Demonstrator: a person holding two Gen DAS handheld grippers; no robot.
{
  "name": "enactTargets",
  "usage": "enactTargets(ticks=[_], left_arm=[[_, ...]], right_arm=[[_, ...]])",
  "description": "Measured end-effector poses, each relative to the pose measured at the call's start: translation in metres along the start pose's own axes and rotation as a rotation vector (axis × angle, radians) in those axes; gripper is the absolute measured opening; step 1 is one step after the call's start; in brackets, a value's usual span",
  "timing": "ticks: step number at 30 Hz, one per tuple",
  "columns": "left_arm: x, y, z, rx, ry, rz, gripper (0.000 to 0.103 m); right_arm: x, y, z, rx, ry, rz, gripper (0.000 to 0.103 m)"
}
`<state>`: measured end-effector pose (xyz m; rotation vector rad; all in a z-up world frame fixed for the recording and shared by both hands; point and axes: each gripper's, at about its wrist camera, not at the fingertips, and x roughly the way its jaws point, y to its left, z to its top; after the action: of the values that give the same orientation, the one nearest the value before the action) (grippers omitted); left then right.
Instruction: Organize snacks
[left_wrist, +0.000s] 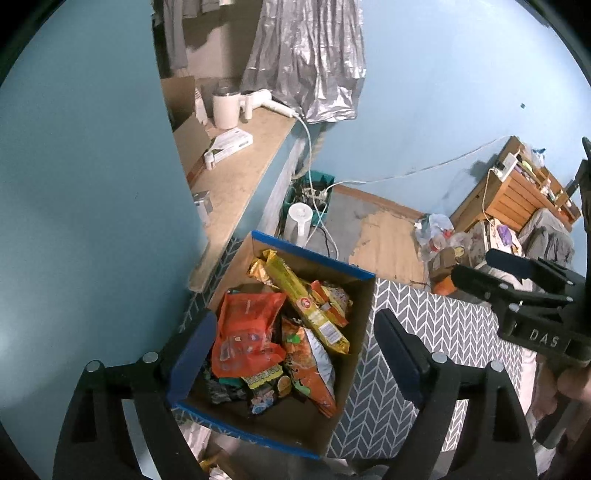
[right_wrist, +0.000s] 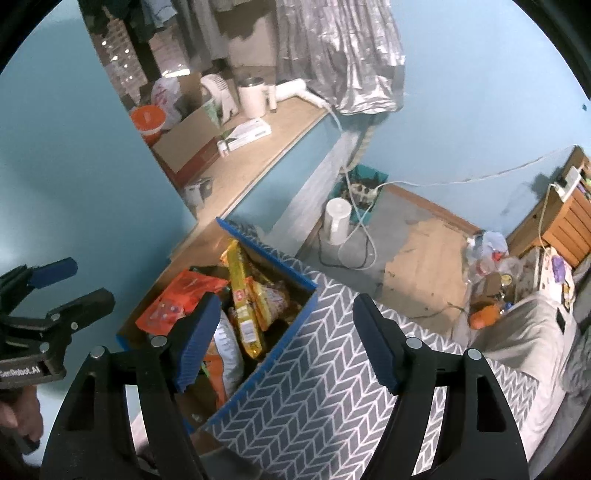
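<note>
Both grippers hang above the blue-edged snack box (left_wrist: 334, 266) with jaws wide and nothing between them: the right gripper (right_wrist: 284, 339) reads "DAS", the left gripper (left_wrist: 295, 354) "GenRobot.AI". Inside lie one orange pouch (left_wrist: 245, 332), one long yellow packet (left_wrist: 308, 302) and several smaller bags, their print too small to read.

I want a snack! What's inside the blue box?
The blue box holds an orange bag, a long yellow packet and more snack bags piled up. What's at the bottom is covered.
</note>
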<state>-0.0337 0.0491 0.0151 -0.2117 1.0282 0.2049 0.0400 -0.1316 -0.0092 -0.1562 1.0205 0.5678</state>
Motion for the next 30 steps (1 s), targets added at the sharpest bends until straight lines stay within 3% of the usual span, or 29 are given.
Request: enactTargets(ticks=[17,30], left_arm=[[-0.026,-0.011,-0.003,-0.073,-0.051,-0.005,0.088],[-0.038,-0.037,-0.008,-0.017,-0.049,-0.004,0.088]], right_arm=[[-0.041,-0.022,-0.016,0.068,-0.041,-0.014,0.077],[-0.051,-0.025,-0.024,0.076,-0.041,-0.019,0.077]])
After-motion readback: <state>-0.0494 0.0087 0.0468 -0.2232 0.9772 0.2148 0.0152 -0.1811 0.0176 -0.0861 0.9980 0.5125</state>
